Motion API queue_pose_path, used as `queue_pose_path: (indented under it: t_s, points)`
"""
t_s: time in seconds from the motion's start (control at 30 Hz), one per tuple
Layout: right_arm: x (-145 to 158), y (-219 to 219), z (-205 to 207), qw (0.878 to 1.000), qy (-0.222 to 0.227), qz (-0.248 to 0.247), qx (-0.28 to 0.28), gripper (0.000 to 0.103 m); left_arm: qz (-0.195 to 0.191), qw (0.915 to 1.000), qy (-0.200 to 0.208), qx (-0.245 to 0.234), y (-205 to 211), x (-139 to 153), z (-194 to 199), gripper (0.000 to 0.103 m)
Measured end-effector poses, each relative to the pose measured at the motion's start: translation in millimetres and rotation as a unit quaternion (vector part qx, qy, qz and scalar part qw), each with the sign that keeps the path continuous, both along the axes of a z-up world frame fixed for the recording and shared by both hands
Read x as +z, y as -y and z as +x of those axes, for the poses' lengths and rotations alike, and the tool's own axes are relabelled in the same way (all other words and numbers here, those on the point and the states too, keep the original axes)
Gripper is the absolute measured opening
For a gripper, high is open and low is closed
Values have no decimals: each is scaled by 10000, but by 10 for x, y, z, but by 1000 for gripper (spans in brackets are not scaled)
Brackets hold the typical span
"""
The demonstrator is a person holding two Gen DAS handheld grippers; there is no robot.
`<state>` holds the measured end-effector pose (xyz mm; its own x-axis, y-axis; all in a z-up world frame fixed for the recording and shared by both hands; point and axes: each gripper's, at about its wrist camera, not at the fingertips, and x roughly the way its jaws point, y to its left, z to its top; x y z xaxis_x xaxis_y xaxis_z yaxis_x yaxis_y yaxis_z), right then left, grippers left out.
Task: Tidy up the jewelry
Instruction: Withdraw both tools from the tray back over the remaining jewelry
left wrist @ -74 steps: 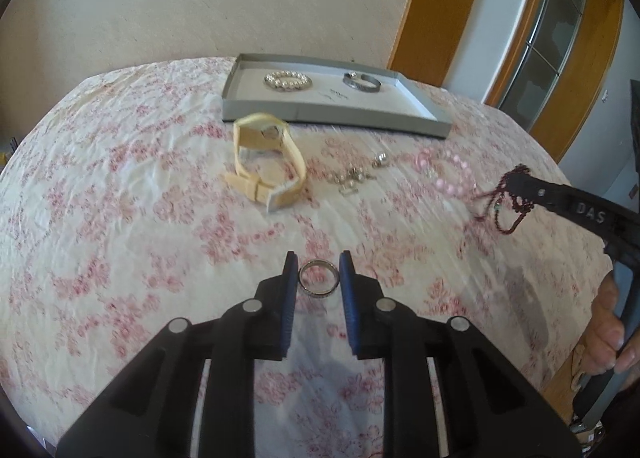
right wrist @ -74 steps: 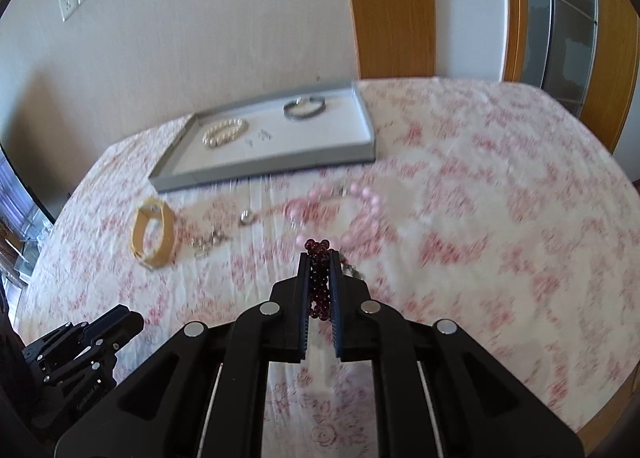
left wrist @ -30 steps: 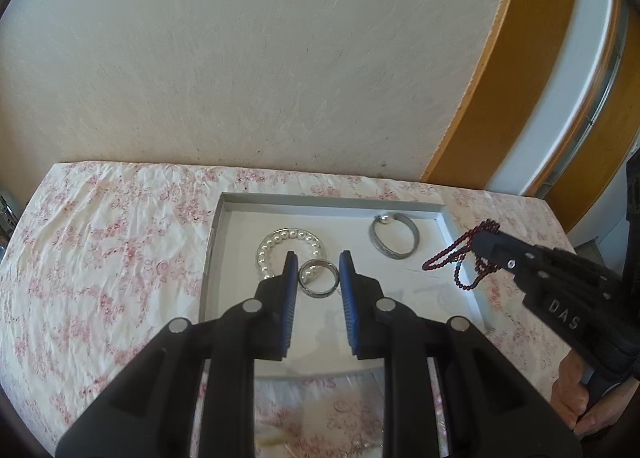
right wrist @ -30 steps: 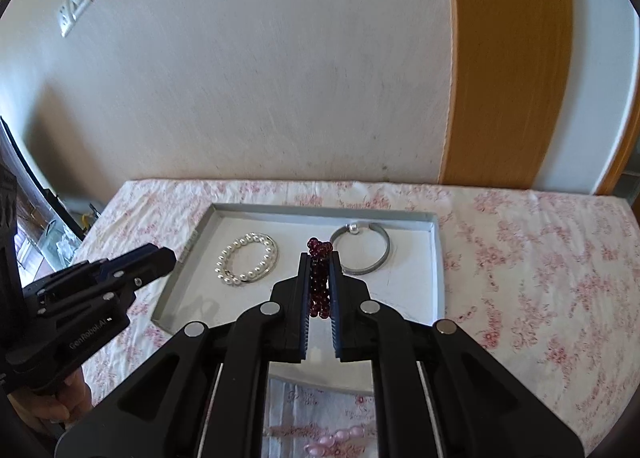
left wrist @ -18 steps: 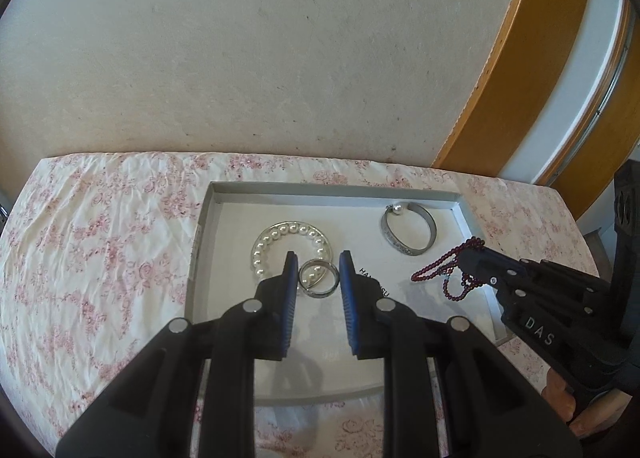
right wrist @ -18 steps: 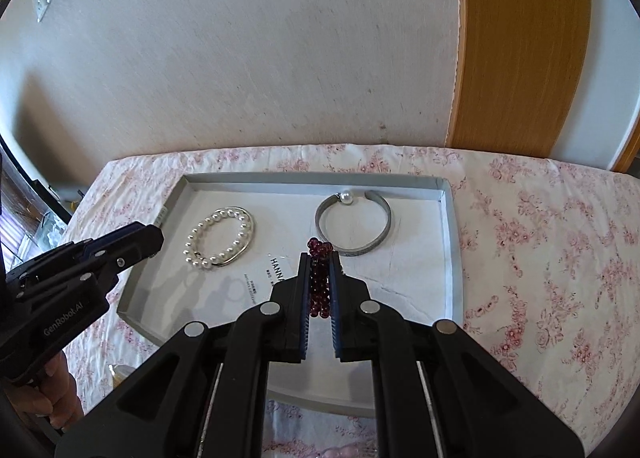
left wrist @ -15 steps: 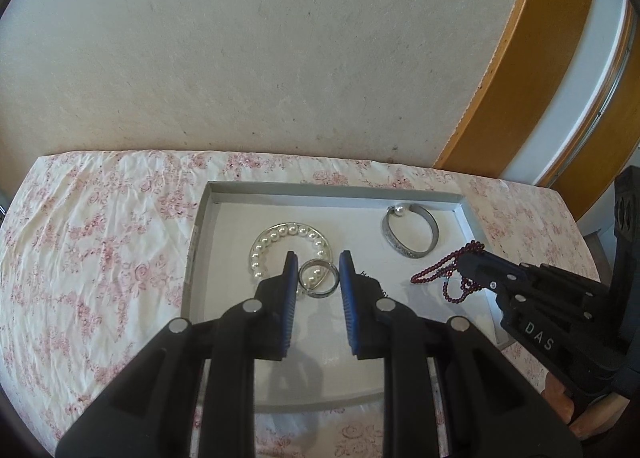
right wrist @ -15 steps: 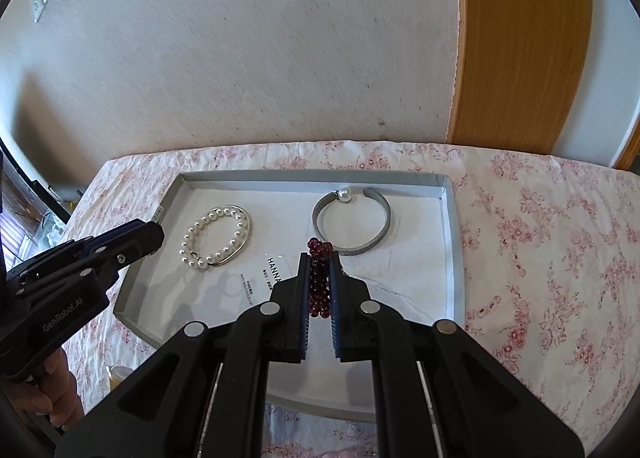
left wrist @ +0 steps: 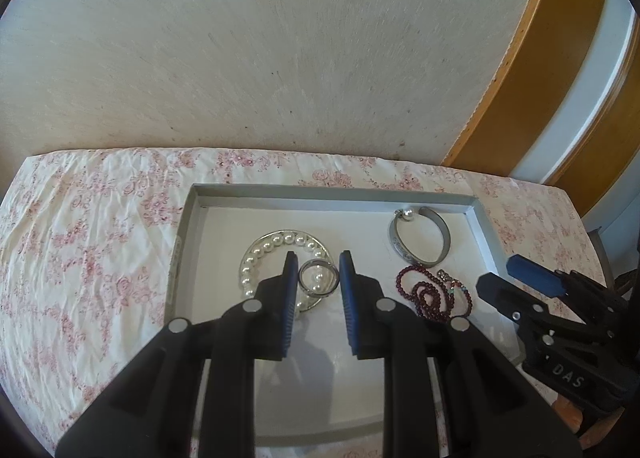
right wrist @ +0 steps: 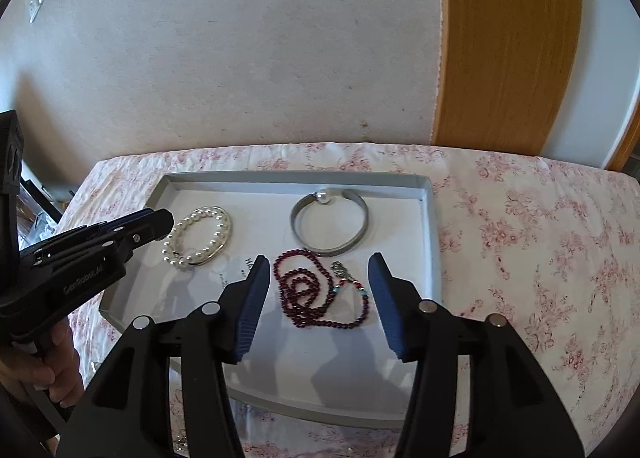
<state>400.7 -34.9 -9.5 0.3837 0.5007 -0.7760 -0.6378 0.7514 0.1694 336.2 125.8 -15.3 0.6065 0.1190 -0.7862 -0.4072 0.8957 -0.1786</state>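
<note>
Garnet-red bead necklace [right wrist: 316, 290] lies in the grey tray [right wrist: 434, 226] between the right hand-held gripper's [right wrist: 318, 276] just-opened, untouching jaws.

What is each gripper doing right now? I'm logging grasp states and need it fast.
Left gripper: shut on the silver ring.
Right gripper: open, jaws just opened; the dark red bead necklace lies in the tray.

Left hand-held gripper [left wrist: 318, 266] clamped narrow — right hand-held gripper [right wrist: 318, 272] just spread apart.
</note>
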Motion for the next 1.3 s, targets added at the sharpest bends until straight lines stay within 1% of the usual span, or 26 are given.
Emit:
queue_pose_path:
  t_s: [0.23, 0.4, 0.53, 0.57, 0.6, 0.63, 0.67, 0.73, 0.87, 0.97, 1.03, 1.1, 1.17, 1.3]
  points:
    - [-108, 2, 94, 9999, -72, -70, -126, 53, 10, 10000, -40, -21, -38, -93, 167, 21]
    - [-142, -1, 126, 9998, -100, -82, -164, 53, -63, 9999, -133, 38, -94, -182, 280, 21]
    - [-175, 26, 149, 9996, -122, -111, -208, 53, 5, 9998, -210, 63, -97, -221, 338, 23]
    - [-181, 38, 151, 9996, -124, -121, -222, 53, 28, 9997, -237, 83, -95, -227, 349, 26]
    - [-185, 47, 150, 9996, -126, -125, -232, 53, 41, 9996, -252, 106, -93, -225, 353, 32]
    - [-186, 60, 150, 9995, -129, -130, -250, 53, 62, 9996, -245, 129, -89, -217, 348, 36]
    - [-183, 74, 146, 9995, -129, -132, -264, 53, 81, 9996, -241, 144, -87, -207, 335, 42]
    - [-160, 97, 126, 9994, -112, -126, -292, 53, 91, 9996, -222, 154, -81, -176, 300, 43]
    - [-73, 157, 59, 9994, -35, -96, -321, 53, 82, 9996, -152, 218, -97, -85, 156, 48]
    - [19, 224, -36, 9993, 52, -90, -355, 53, 149, 9994, -81, 317, -118, 6, -29, 50]
    - [75, 275, -104, 9992, 108, -87, -376, 53, 193, 9988, -62, 437, -132, 70, -195, 53]
    - [153, 341, -212, 9990, 220, -80, -391, 53, 214, 9983, -56, 545, -136, 133, -359, 59]
    - [213, 407, -316, 9985, 340, -90, -419, 53, 268, 9975, -37, 647, -124, 203, -541, 62]
    - [289, 562, -511, 9974, 469, -98, -531, 53, 336, 9971, 12, 689, -69, 291, -846, 67]
